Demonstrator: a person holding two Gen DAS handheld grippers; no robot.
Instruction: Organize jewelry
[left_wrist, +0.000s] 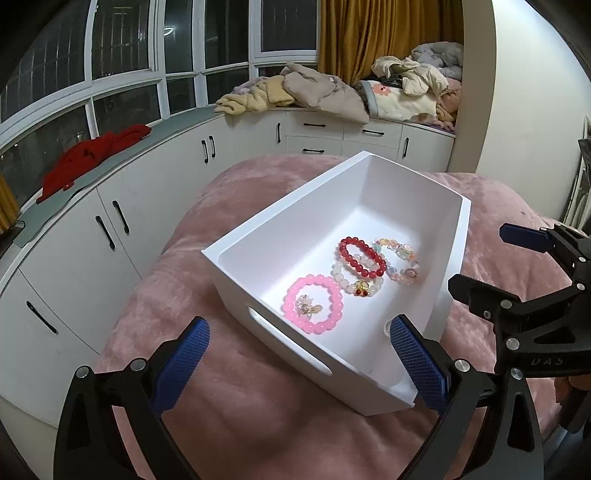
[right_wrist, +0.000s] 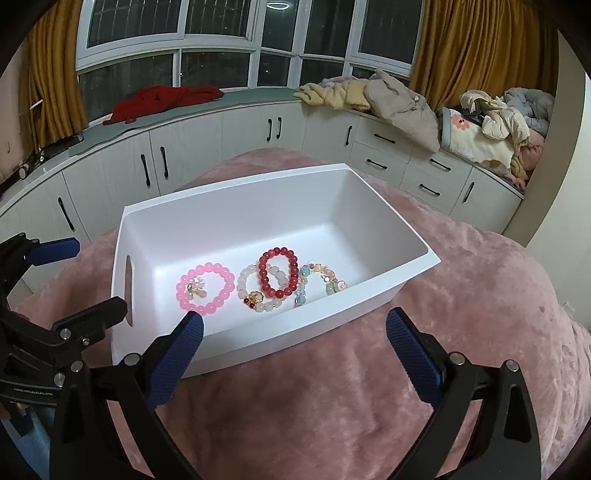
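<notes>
A white plastic bin (left_wrist: 369, 177) (right_wrist: 236, 184) stands on a pink plush bed. Inside lie a pink bead bracelet (left_wrist: 291, 293) (right_wrist: 218, 302), a white bead bracelet (left_wrist: 341, 278) (right_wrist: 242, 282), a red bead bracelet (left_wrist: 364, 266) (right_wrist: 264, 278) resting partly on the white one, and a pastel charm bracelet (left_wrist: 406, 254) (right_wrist: 332, 282). My left gripper (left_wrist: 299, 363) is open and empty at the bin's near end with the handle slot. My right gripper (right_wrist: 295, 349) is open and empty at the bin's long side. Each gripper also shows in the other's view, the right (left_wrist: 495, 266) and the left (right_wrist: 85, 273).
The pink bedspread (left_wrist: 258, 406) (right_wrist: 443, 295) surrounds the bin. White cabinets (left_wrist: 110, 221) (right_wrist: 221, 140) run under the windows beyond the bed. A red garment (right_wrist: 162, 98) and piles of clothes (right_wrist: 399, 103) lie on the ledge.
</notes>
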